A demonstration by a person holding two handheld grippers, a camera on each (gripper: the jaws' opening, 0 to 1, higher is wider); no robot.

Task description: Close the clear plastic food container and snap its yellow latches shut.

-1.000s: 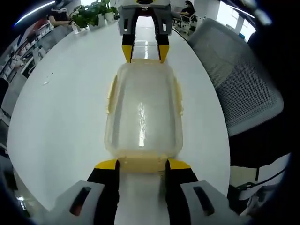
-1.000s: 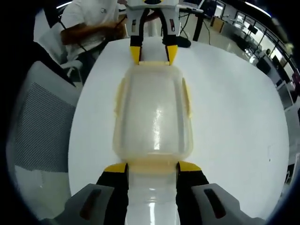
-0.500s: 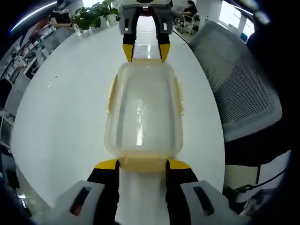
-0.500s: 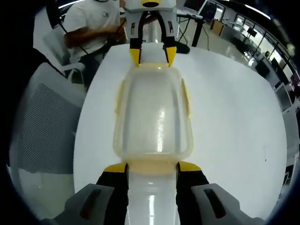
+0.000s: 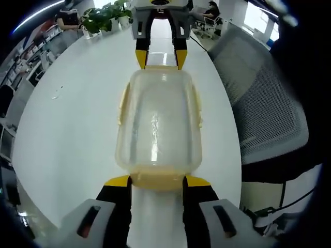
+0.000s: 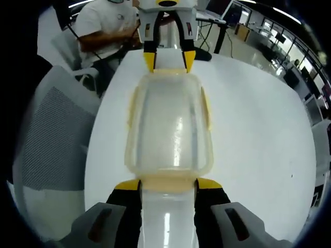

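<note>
With one gripper at each short end, the clear food container point(image 5: 158, 121) lies lengthwise on the white table point(image 5: 72, 113), its lid already down over the tub. The left gripper point(image 5: 156, 181) has its yellow-tipped jaws apart, straddling the yellow end latch point(image 5: 156, 180) nearest it; whether the tips press the latch or merely flank it is hard to tell. Seen from the other end, the right gripper point(image 6: 167, 184) stands the same way, jaws spread to either side of its own end latch point(image 6: 166, 183).

Each gripper shows at the far end of the other's view, which suggests the two are set against each other so that a push on one end is met by the other and the box does not slide on the smooth tabletop.

Along the long sides, the side latches point(image 5: 123, 106) flare a little outward from the lid, so they look not yet snapped down. The end latches seem the step in hand, the side ones probably after.

A mesh office chair point(image 5: 264, 98) stands just beside the table, and potted plants point(image 5: 103, 14) sit at its far edge. A seated person point(image 6: 106, 28) is near the table's other end.
</note>
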